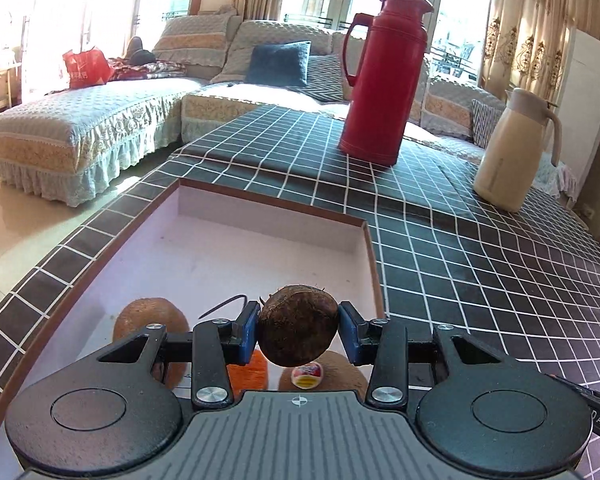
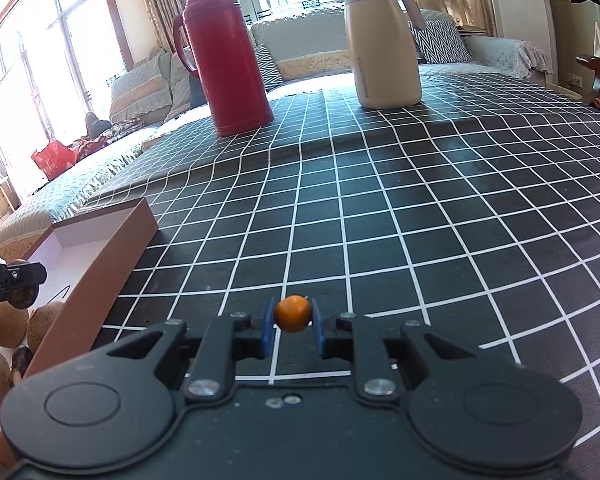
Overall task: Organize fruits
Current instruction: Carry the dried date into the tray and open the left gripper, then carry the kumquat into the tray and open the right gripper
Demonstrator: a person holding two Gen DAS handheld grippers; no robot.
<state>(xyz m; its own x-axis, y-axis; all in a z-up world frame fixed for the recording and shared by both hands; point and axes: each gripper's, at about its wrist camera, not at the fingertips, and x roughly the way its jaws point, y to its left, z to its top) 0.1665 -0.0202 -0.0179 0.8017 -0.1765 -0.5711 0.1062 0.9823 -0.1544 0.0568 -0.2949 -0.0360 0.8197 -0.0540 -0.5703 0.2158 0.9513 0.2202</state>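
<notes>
My left gripper (image 1: 298, 330) is shut on a dark brown round fruit (image 1: 298, 326) and holds it above the shallow brown-rimmed box (image 1: 260, 216) with a white floor. Below it in the box lie a brown kiwi (image 1: 150, 318), an orange fruit (image 1: 250, 372) and a fruit with a red-yellow sticker (image 1: 308, 374). My right gripper (image 2: 292, 326) is shut on a small orange fruit (image 2: 293, 319) just above the checked tablecloth, to the right of the box (image 2: 100, 280). Several kiwis (image 2: 8, 324) show in the box at the right wrist view's left edge.
A tall red thermos (image 1: 384, 76) and a cream jug (image 1: 508, 152) stand at the far side of the table (image 2: 420, 220). They also show in the right wrist view, thermos (image 2: 228, 52) and jug (image 2: 384, 40). A sofa (image 1: 100, 120) lies beyond the table.
</notes>
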